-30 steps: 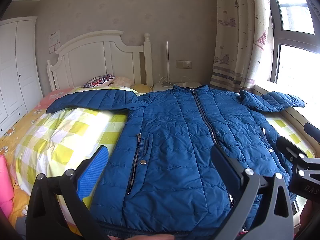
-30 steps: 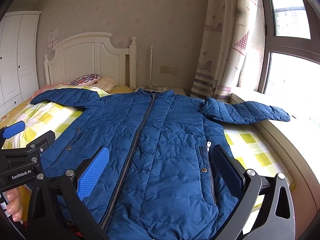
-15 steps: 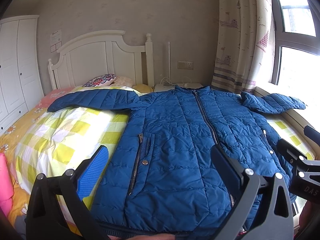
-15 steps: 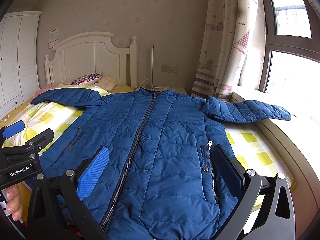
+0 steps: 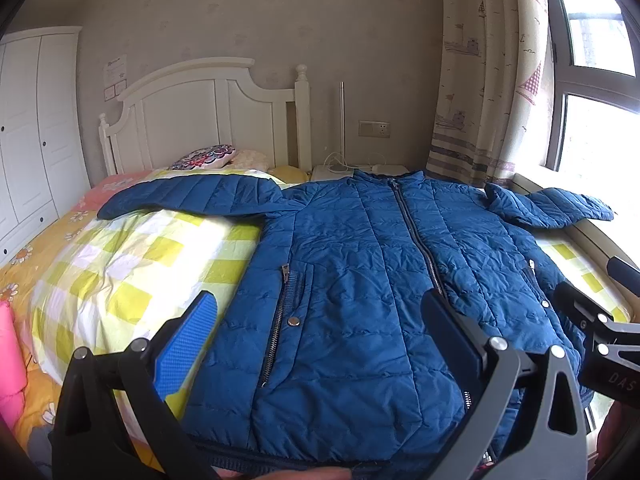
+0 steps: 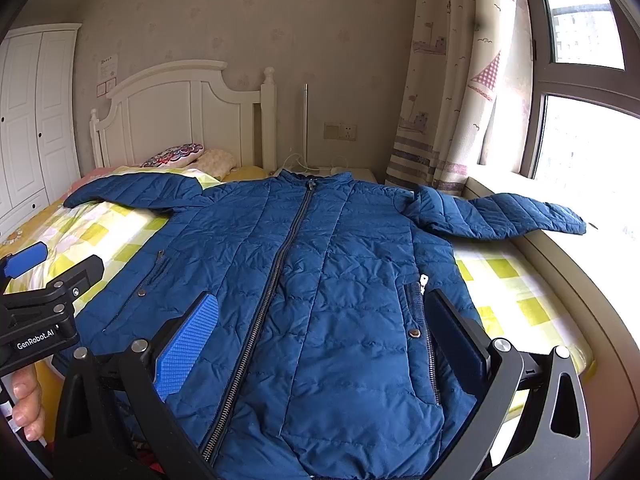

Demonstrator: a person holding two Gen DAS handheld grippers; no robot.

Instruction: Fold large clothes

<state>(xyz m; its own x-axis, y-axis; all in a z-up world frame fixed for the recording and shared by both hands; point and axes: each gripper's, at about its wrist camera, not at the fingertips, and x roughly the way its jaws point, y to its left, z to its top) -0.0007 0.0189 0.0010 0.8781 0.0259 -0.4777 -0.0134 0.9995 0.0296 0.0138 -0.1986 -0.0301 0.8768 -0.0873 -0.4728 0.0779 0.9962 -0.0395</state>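
A large blue quilted jacket (image 5: 360, 264) lies flat and zipped on the bed, front up, collar toward the headboard, both sleeves spread out sideways. It also shows in the right wrist view (image 6: 320, 280). My left gripper (image 5: 320, 312) is open and empty, held above the jacket's lower left part. My right gripper (image 6: 320, 312) is open and empty above the lower hem near the zipper. The right sleeve (image 6: 512, 216) reaches onto the window ledge. The left sleeve (image 5: 192, 196) lies across the quilt.
The bed carries a yellow checked quilt (image 5: 132, 264), with pillows (image 5: 208, 156) at the white headboard (image 5: 200, 112). A white wardrobe (image 5: 28, 140) stands left. A curtain (image 5: 488, 80) and window (image 6: 584, 140) are right. A nightstand with cables (image 5: 360, 170) stands behind the collar.
Both views have shifted slightly, with the jacket a touch lower and nearer. The jacket has not moved on the bed and both grippers stay open.
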